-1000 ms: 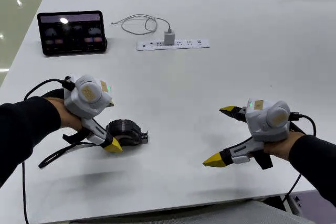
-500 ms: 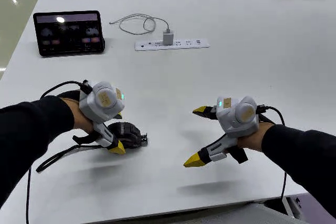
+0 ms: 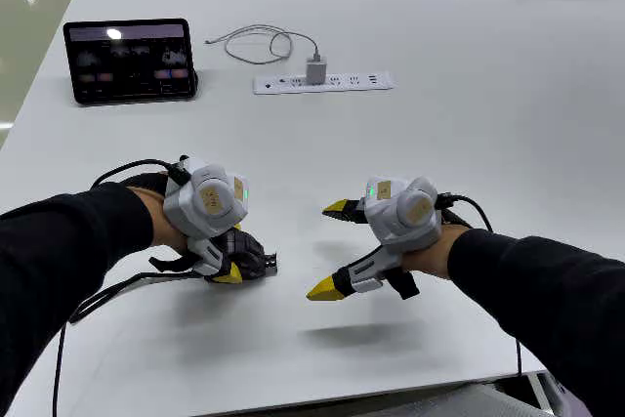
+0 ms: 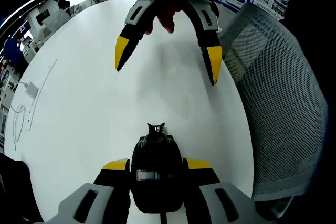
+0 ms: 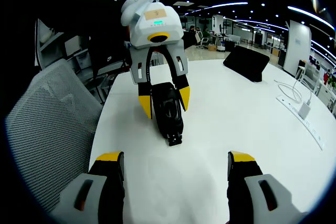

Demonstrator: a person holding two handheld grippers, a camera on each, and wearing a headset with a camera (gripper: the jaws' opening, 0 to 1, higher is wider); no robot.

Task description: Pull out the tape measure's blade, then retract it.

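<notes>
tape measure (image 3: 252, 257): was mostly covered by the left gripper (image 3: 230, 263) in the head view; rear was cut off at the left gripper view's bottom edge.
blade hook (image 4: 156, 128): was too small for detail.
tablet (image 3: 130, 59) screen: was too small to read.

right hand-held gripper (image 3: 329, 249) moved left, nearer tape measure (image 3: 250, 255)

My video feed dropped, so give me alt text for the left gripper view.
The left gripper clasps a black round tape measure between its yellow-tipped fingers, blade hook pointing forward over the white table. Opposite, the right gripper faces it, fingers spread open.
</notes>
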